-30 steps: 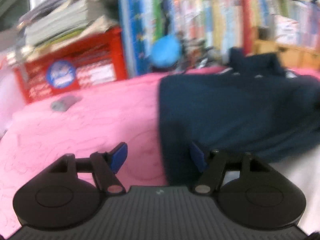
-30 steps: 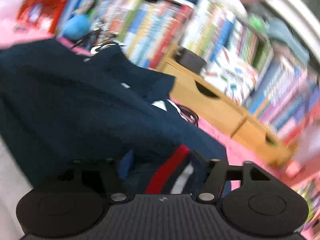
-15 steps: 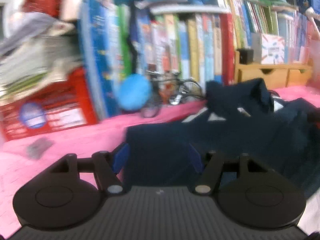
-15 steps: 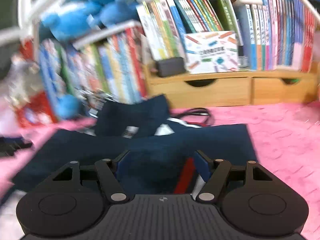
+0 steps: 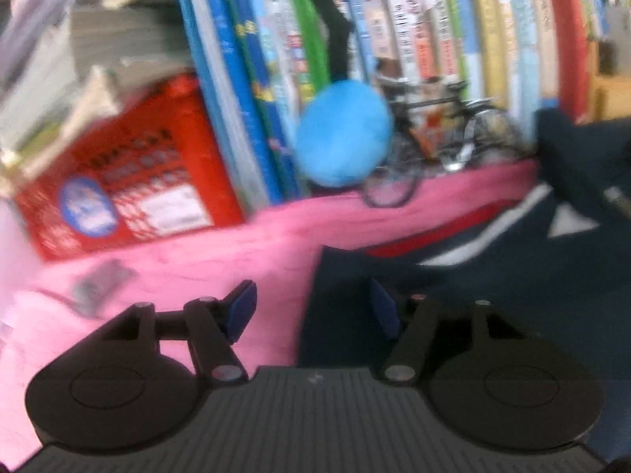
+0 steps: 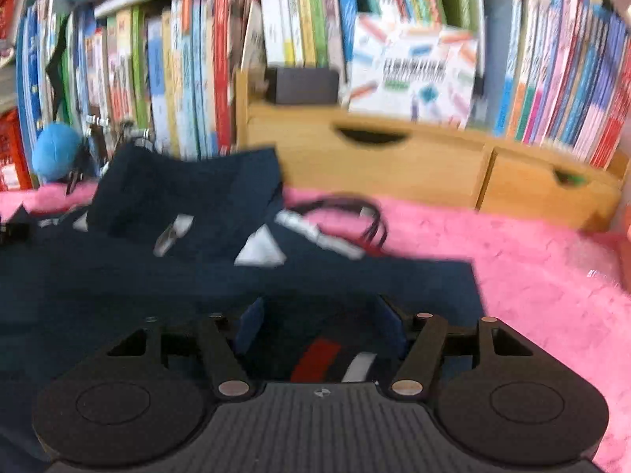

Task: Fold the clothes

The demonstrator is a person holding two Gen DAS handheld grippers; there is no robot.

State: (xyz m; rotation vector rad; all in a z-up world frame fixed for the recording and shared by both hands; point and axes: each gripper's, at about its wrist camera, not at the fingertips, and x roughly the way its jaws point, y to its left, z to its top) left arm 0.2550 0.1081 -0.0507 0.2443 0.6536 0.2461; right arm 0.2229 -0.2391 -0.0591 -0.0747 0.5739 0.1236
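While the navy garment [image 6: 189,276] lies partly folded on the pink blanket [image 6: 532,260], you have folds left: your left tongs [image 5: 311,311] are closing over its corner, unclamped; your right tongs [image 6: 321,327] stand apart above its hem.

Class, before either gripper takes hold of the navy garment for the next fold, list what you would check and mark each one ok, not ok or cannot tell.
1. Navy garment lies on the pink cover: ok.
2. Garment edge between the left gripper pads, jaws closing: ok.
3. Cloth in front of the right gripper: ok.
4. Right pads pressing cloth: cannot tell.
5. Black cable clear of the garment: not ok, it touches the far edge.
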